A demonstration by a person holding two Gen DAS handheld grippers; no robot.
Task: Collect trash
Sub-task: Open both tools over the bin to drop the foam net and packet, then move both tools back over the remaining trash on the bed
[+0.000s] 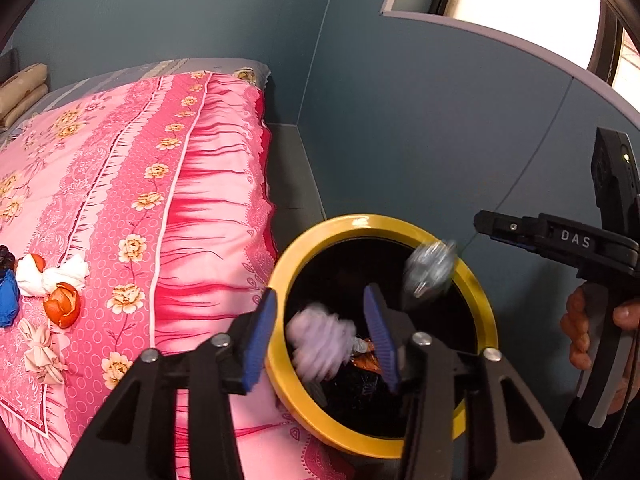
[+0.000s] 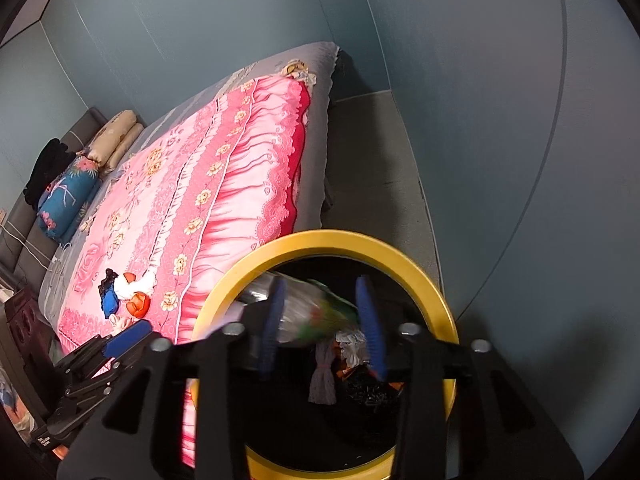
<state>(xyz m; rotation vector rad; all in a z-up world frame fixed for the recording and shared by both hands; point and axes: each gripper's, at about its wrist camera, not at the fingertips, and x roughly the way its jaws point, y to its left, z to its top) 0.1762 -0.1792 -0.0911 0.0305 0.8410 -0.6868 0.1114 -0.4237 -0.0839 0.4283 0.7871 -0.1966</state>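
Both my grippers tilt down over the yellow-rimmed bin (image 1: pixel 280 364) at the bed's (image 1: pixel 192 208) near edge, left gripper (image 1: pixel 320 332) and right gripper (image 2: pixel 322 320) with jaws parted and gripping nothing, a blurred tissue wad (image 1: pixel 320 344) and plastic wrapper (image 2: pixel 308 312) loose between them.

Blue walls (image 2: pixel 240 20); pink floral bedspread (image 1: pixel 120 160)

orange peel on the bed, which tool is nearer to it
Left. The left tool hangs over the bin's bed-side rim, nearer the peel. The right tool is over the bin's middle, farther away.
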